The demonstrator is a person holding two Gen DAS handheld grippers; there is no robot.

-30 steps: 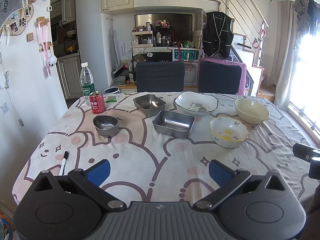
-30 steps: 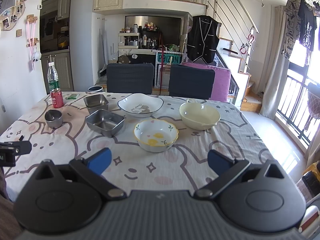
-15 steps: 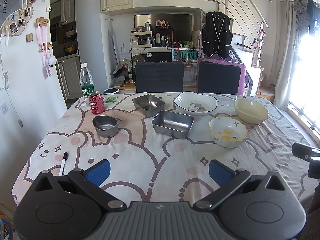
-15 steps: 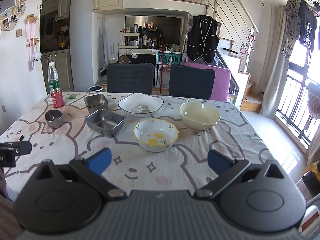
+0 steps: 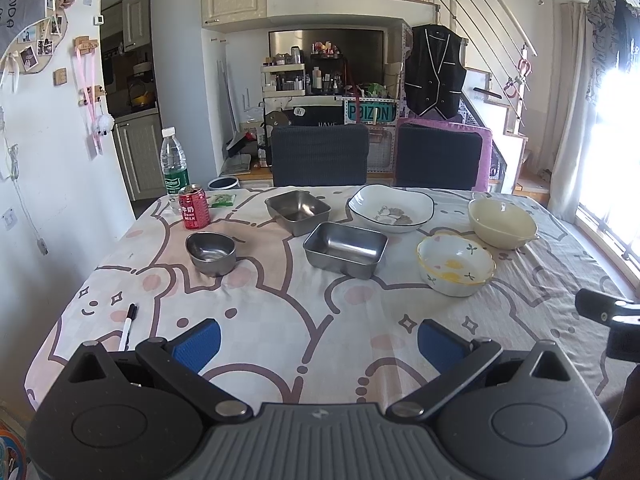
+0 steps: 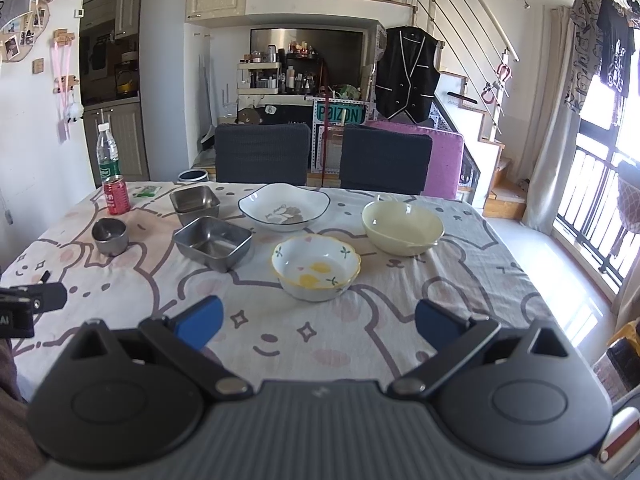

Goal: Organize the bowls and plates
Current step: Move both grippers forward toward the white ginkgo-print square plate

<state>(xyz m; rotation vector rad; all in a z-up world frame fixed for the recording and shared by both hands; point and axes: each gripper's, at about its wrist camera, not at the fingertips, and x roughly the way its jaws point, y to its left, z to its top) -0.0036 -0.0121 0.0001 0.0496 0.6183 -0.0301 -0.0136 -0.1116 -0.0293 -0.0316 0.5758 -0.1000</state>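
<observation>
On the patterned tablecloth [image 5: 280, 312] stand several dishes: a small round steel bowl [image 5: 211, 253], two rectangular steel trays [image 5: 298, 211] [image 5: 345, 249], a white plate with a dark rim [image 5: 390, 208], a cream bowl [image 5: 502, 223] and a flowered white bowl [image 5: 455, 264]. The right wrist view shows the same flowered bowl [image 6: 316, 267], cream bowl [image 6: 402, 227], plate [image 6: 284, 212] and trays [image 6: 213, 243] [image 6: 195, 203]. My left gripper [image 5: 318, 340] hangs open over the near table edge, holding nothing. My right gripper [image 6: 319, 322] is open too, short of the flowered bowl.
A red can [image 5: 194, 212], a water bottle [image 5: 174, 168] and a green packet [image 5: 221, 200] stand at the far left corner. A black marker [image 5: 128, 326] lies near the left edge. Two dark chairs [image 5: 320, 156] [image 5: 438, 158] stand behind the table. A window is on the right.
Both grippers stay open and almost still; the left wrist view has shifted very slightly, the dishes have not moved.
</observation>
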